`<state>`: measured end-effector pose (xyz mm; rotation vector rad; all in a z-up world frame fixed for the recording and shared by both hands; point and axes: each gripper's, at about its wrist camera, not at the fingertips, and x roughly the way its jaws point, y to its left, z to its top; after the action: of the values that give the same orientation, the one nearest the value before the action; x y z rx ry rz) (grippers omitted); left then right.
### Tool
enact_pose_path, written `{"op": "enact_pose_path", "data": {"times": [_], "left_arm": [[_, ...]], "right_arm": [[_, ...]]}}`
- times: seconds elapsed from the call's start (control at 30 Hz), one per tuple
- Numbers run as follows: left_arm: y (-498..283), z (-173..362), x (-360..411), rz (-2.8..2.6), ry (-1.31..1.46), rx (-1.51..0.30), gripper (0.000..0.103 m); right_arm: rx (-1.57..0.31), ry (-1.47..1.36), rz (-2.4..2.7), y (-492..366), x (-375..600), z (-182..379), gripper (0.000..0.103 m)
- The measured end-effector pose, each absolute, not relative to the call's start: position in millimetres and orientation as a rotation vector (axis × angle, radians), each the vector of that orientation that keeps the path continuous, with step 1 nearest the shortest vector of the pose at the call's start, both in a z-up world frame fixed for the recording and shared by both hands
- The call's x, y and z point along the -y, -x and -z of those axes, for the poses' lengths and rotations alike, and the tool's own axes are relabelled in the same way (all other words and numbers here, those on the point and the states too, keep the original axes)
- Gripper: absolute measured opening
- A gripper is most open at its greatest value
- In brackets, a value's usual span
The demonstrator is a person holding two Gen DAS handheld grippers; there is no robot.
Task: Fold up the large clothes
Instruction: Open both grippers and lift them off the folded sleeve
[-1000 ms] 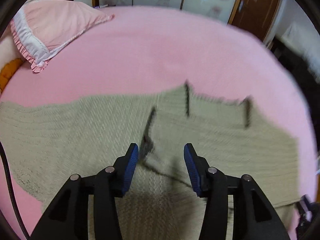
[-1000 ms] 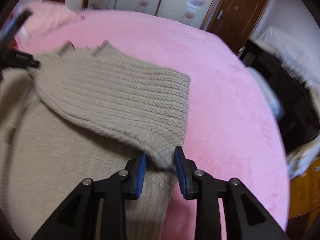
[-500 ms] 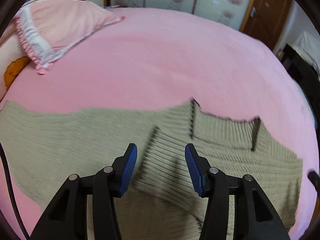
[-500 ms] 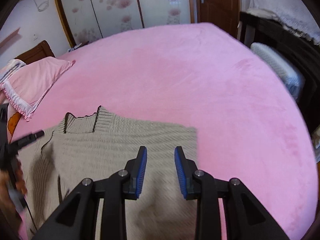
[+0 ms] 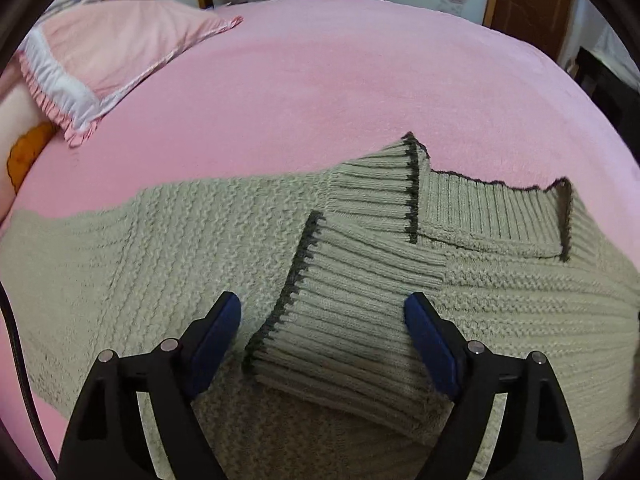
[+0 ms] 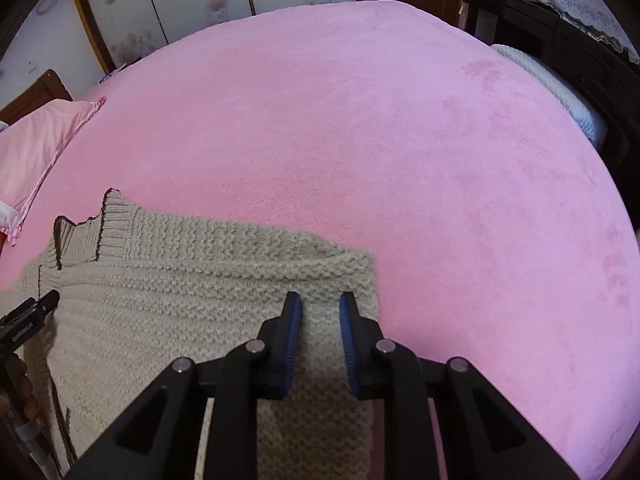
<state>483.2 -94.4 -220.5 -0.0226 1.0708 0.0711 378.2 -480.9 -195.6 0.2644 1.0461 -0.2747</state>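
The beige knit sweater [image 5: 200, 248] lies flat on the pink bed [image 5: 320, 80]. The left gripper [image 5: 322, 320], jaws just spreading wide, straddles the ribbed cuff [image 5: 344, 320]. The right gripper [image 6: 320, 308], jaws just narrowing, hovers above the sweater's folded edge at its 6 o'clock, pinching nothing.

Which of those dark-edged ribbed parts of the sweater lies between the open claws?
The sleeve cuff, folded across the body. The ribbed collar lies farther away, beyond the left gripper.

You have bare pink bed [image 6: 400, 140] from ten to three o'clock beyond the sweater [image 6: 180, 292]. The pillow [image 5: 108, 52] blocks ten o'clock at the left; dark furniture [image 6: 560, 52] walls off two o'clock past the bed's edge.
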Motion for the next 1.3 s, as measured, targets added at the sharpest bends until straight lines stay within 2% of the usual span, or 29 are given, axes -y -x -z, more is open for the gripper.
{"op": "enact_pose_path", "data": {"times": [0.27,0.37,0.47,0.5,0.57,0.63,0.87,1.0,1.1,1.3], "left_arm": [[-438,178,105,0.004,-0.048,-0.958,0.082],[-424,177,115,0.040,-0.057,-0.967,0.079],[-421,191,123,0.022,-0.091,-1.019,0.069],[-422,200,123,0.009,-0.104,-1.046,0.069],[-418,211,124,0.004,-0.102,-1.071,0.069],[-418,213,120,0.009,-0.063,-1.067,0.070],[-410,196,113,0.022,-0.004,-1.067,0.069],[-397,174,108,0.046,0.018,-1.049,0.071],[-381,153,106,0.064,0.011,-1.044,0.081],[-331,96,106,0.126,-0.029,-0.983,0.083]], "right_arm": [[-0.949,-0.288,0.145,-312,458,145,0.017],[-0.956,-0.304,0.095,-283,446,147,0.017],[-0.984,-0.262,0.121,-267,435,165,0.017],[-1.010,-0.250,0.150,-266,435,175,0.017],[-1.053,-0.273,0.187,-258,443,199,0.015],[-1.034,-0.326,0.178,-249,452,205,0.008],[-1.017,-0.324,0.183,-242,444,175,0.010],[-0.985,-0.327,0.176,-235,433,160,0.011],[-0.972,-0.343,0.157,-229,425,148,0.011],[-0.942,-0.344,0.134,-208,404,118,0.011]]}}
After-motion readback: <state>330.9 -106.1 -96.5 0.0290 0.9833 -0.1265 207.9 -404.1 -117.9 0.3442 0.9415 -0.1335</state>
